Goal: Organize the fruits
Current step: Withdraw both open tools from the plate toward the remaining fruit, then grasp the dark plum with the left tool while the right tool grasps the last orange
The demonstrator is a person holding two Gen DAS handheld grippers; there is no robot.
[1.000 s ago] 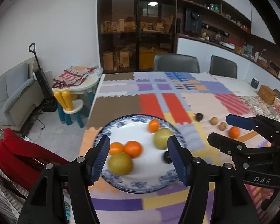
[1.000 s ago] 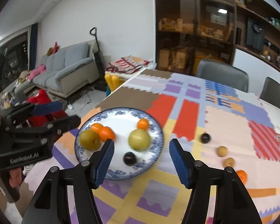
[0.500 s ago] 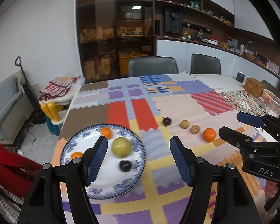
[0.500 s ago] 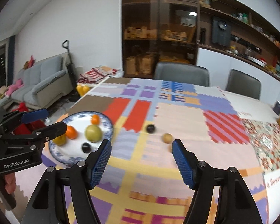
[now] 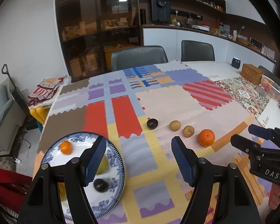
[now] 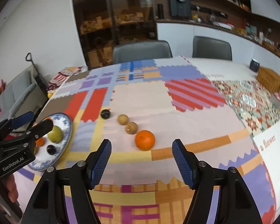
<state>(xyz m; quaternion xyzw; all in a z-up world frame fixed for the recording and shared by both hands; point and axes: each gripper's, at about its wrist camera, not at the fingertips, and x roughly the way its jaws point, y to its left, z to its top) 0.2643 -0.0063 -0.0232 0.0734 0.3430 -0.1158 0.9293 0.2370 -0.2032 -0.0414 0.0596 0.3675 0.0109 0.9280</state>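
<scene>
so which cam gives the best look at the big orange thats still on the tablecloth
The right wrist view. There the orange sits large and unblocked, framed between the open right gripper fingers. The left wrist view also shows the whole orange, but smaller and off to the right, beyond the left gripper.

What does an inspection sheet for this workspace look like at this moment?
Surface: table under a patchwork cloth.
Job's things: plate with a green fruit, a dark plum and small oranges; on the cloth, a dark fruit, two brown fruits and an orange.
Clutter: wicker basket, dark jar.
Grippers: left gripper and right gripper both open, empty.
Cables: nothing seen on the table.
Surroundings: two chairs, shelves, sofa.
</scene>
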